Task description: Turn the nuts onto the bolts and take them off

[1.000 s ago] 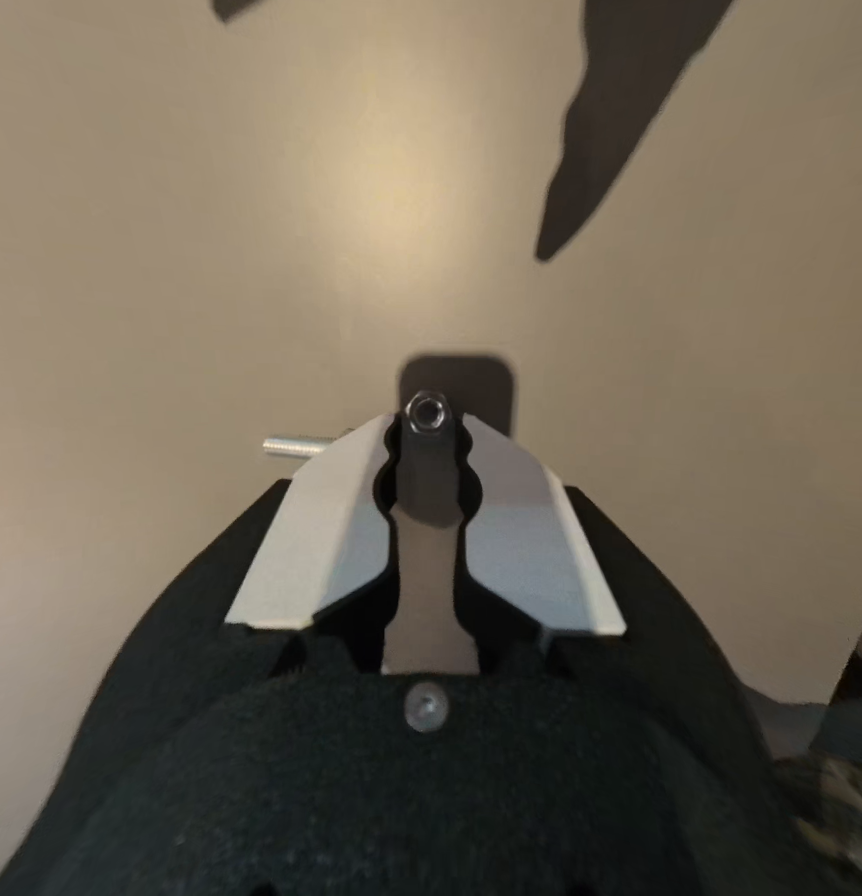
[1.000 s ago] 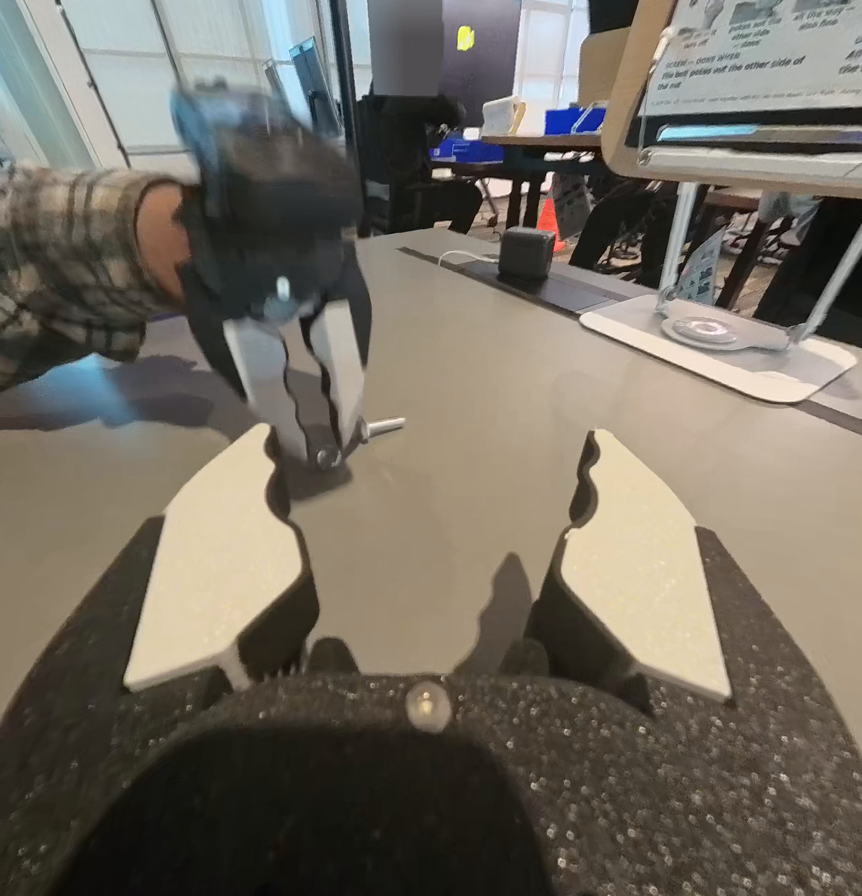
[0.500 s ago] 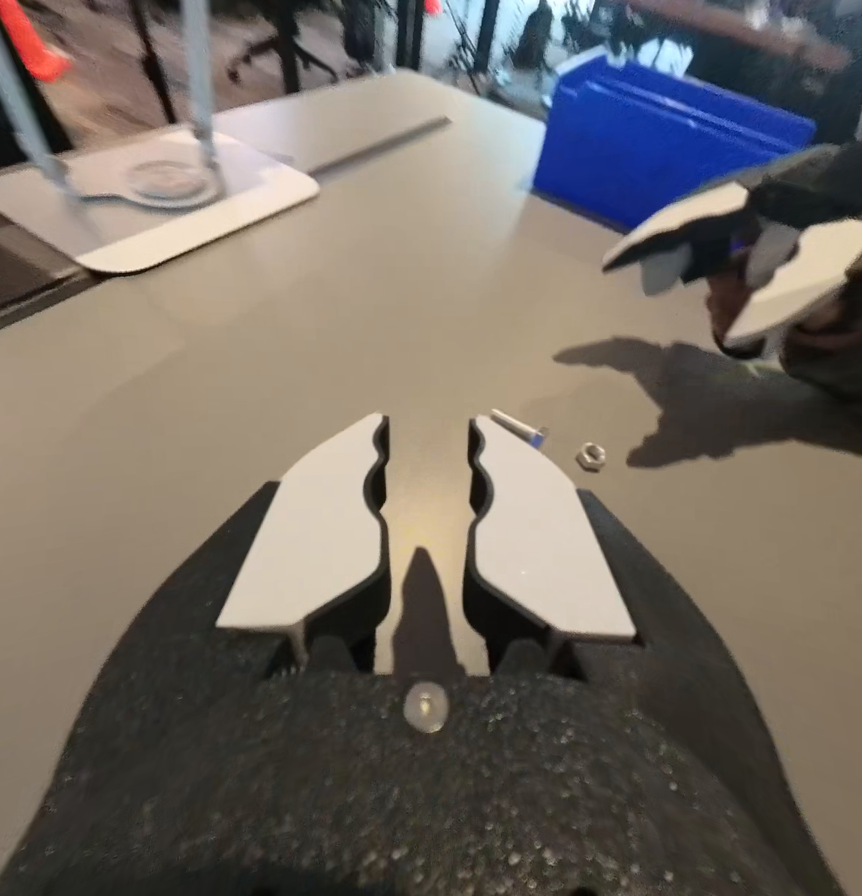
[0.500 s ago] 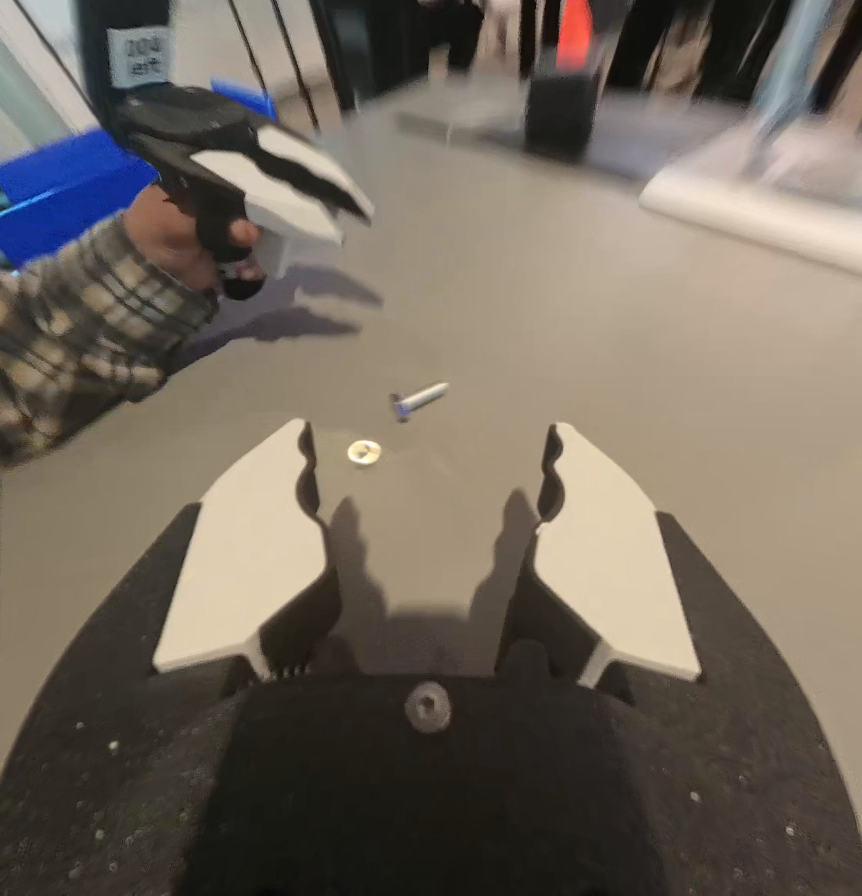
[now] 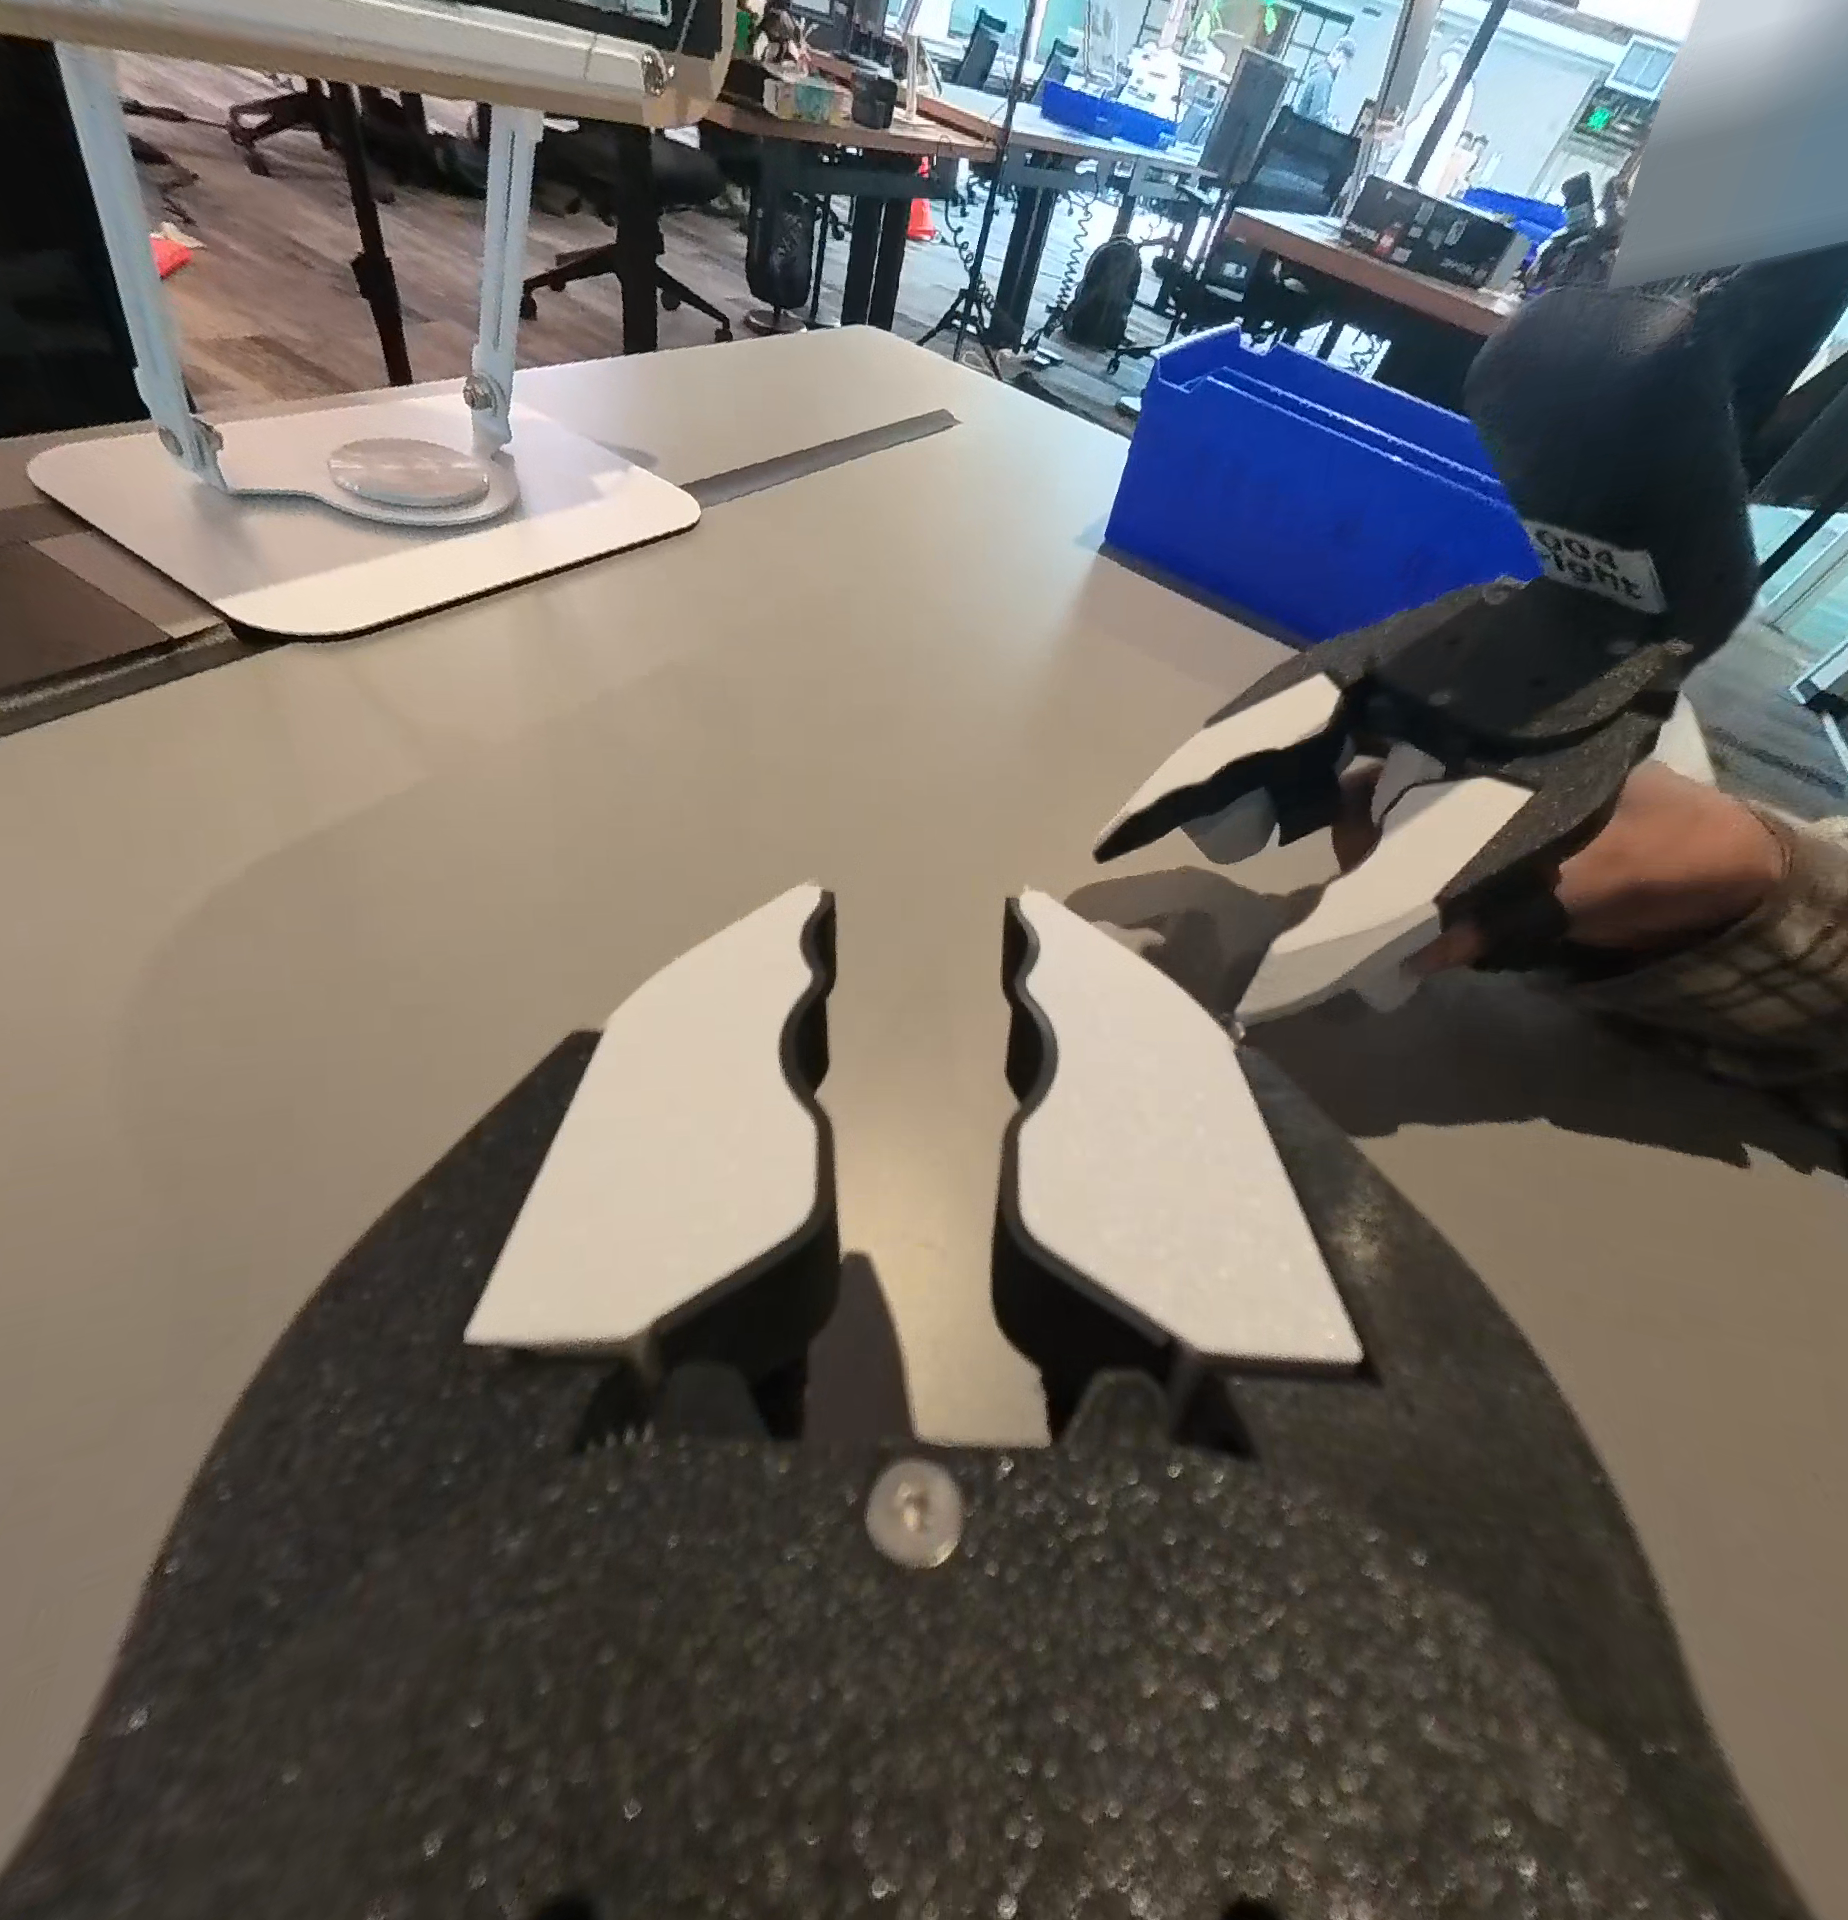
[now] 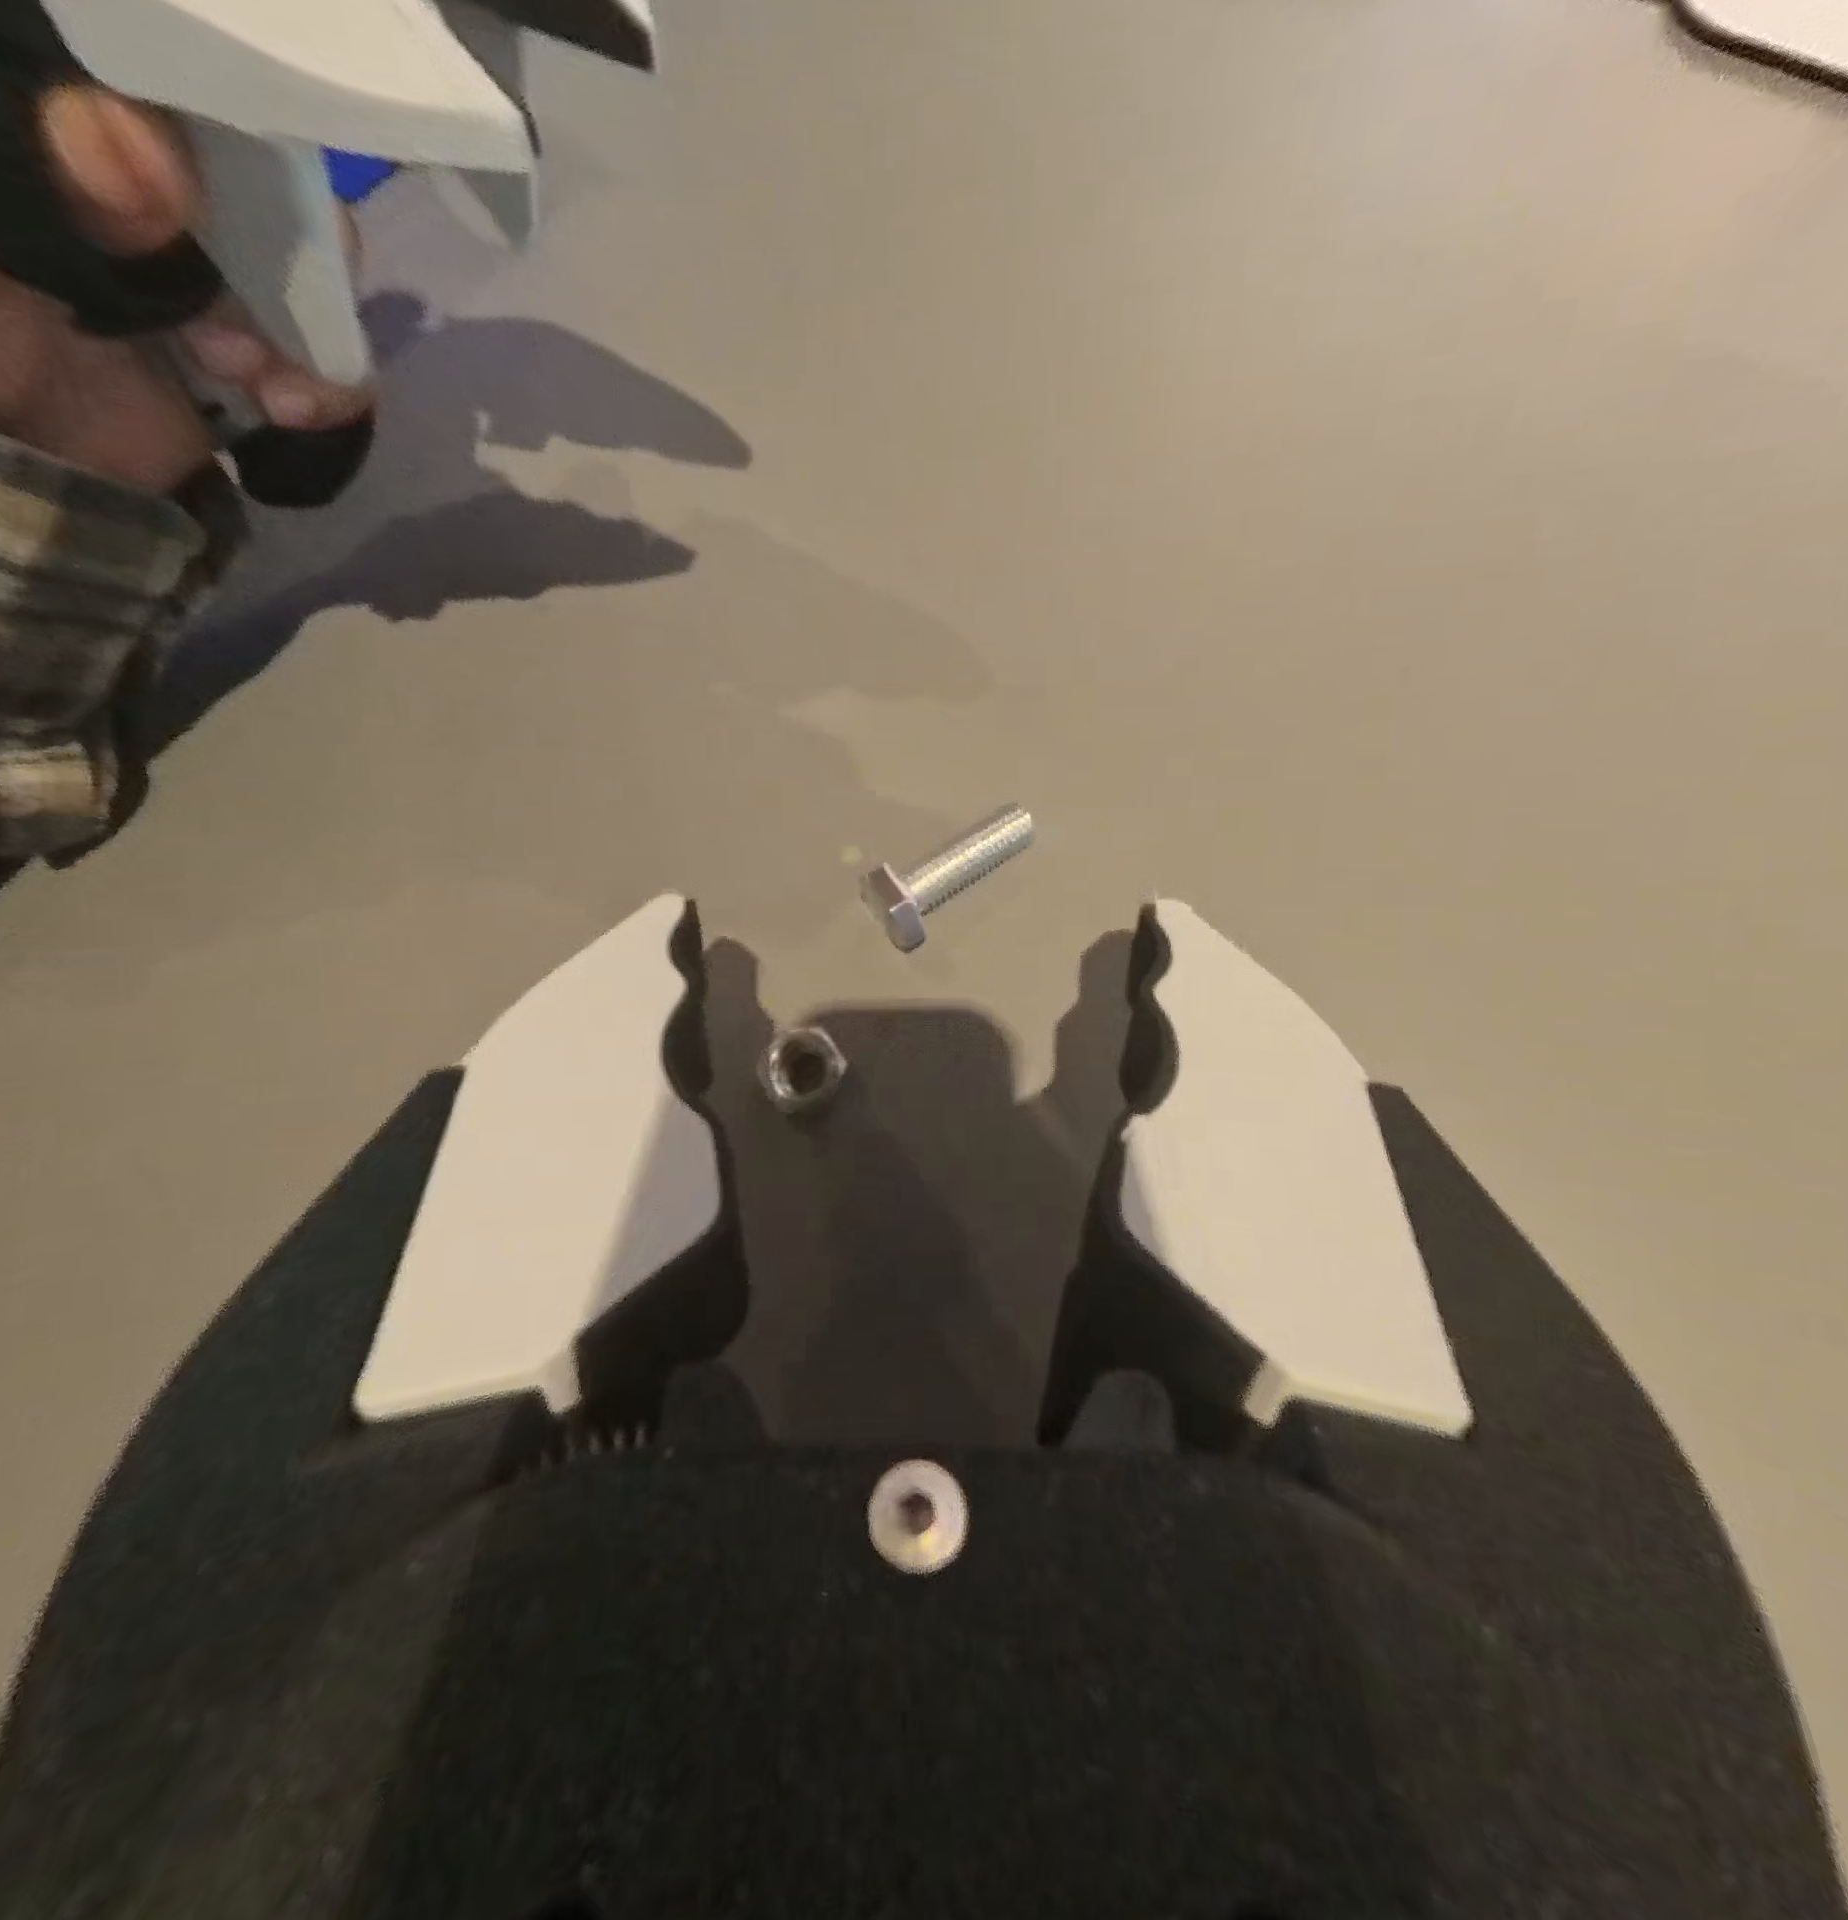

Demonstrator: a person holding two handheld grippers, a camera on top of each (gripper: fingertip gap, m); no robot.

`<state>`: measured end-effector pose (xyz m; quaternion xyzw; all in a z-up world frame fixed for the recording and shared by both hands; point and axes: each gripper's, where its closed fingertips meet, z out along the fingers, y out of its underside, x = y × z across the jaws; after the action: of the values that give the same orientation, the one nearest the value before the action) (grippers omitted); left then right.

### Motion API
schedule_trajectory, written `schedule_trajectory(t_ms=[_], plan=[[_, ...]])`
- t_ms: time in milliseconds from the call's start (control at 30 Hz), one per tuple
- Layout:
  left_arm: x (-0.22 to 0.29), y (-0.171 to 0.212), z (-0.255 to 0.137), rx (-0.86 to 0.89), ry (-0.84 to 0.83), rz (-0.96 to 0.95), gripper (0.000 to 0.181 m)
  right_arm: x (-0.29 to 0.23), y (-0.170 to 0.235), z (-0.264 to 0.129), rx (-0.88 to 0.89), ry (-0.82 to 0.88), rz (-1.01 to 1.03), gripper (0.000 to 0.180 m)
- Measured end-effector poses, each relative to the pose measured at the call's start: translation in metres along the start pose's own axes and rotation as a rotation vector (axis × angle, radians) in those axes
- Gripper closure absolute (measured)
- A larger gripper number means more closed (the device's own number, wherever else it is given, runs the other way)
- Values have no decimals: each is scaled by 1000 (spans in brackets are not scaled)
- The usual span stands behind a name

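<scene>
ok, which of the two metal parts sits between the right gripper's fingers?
The small silver hex nut, lying flat near the left finger. The silver hex-head bolt lies on its side just beyond the fingertips.

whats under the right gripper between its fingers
A loose nut lies flat on the grey table between the open right gripper fingers, the bolt just beyond. Under the gripper body is hidden.

The nut (image 6: 804, 1078), clamped a second ago in the left gripper (image 5: 918, 912), has been released onto the counter (image 6: 1315, 520), apart from the bolt (image 6: 946, 876). The left gripper has been lifted away; the right gripper (image 6: 915, 914) has been lowered, fingers (image 6: 556, 1164) spread around the nut.
</scene>
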<state>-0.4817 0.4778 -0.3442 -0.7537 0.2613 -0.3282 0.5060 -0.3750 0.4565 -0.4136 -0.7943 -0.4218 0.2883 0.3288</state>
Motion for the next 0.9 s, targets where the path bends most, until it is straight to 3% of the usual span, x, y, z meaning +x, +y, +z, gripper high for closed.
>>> schedule_trajectory(t_ms=[200,400,500,667,900], plan=[[2,-1,0,3,4,6,151,0,0,6,-21,45,-37,100],[3,1,0,-9,17,-4,151,0,-2,1,-42,-14,-109,101],[2,1,0,-9,17,0,151,5,-4,-7,-141,-120,-309,98],[1,2,0,-16,15,4,152,34,-12,-23,-326,-277,-834,95],[-5,4,-1,-43,-8,30,152,22,-24,-10,-444,-597,-1216,121]])
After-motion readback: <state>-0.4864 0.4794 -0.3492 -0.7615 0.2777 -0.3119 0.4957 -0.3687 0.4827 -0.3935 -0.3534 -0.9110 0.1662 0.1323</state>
